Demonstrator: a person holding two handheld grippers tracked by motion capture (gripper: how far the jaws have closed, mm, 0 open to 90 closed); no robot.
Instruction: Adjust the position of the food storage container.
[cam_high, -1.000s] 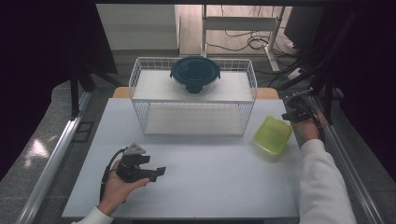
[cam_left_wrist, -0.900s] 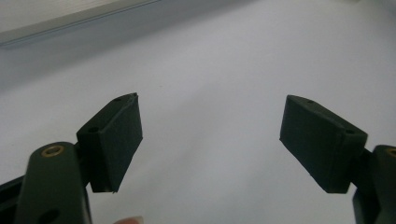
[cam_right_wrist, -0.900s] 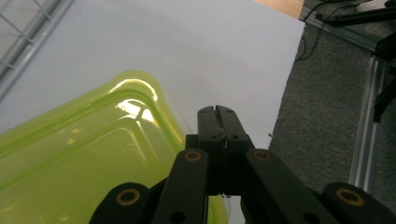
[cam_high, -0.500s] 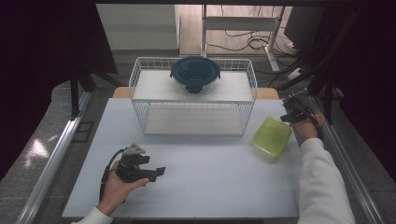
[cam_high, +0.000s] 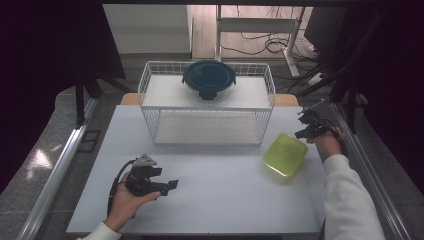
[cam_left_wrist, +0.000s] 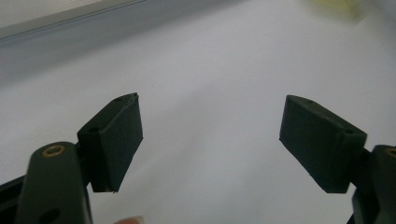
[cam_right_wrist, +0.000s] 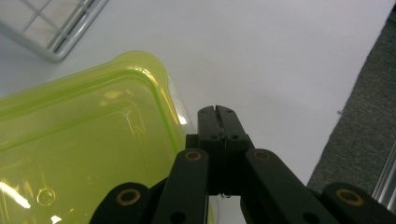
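While the white table (cam_high: 225, 200) carries a wire basket (cam_high: 207, 107) at its far side, the yellow-green container (cam_high: 285, 154) lies near its right edge. Just beside that container, the right gripper (cam_right_wrist: 218, 112) has its jaws pressed together on nothing. Wide apart and empty, the left gripper (cam_left_wrist: 210, 135) rests at the table's near left.

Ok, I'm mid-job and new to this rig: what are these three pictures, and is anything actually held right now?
No robot arm here: a person holds a two-jaw gripper in each hand at a white table. The high view looks down from above the person's side. There the left gripper sits near the front, and the right gripper is beside a tilted yellow-green container. Behind stands a white wire rack with a dark-lidded round bowl on top. The other two pictures come from cameras riding on the grippers. The left gripper view shows its jaws wide apart with nothing between them. The right gripper view shows its jaws closed together next to the container's rim, gripping nothing as far as I can see.
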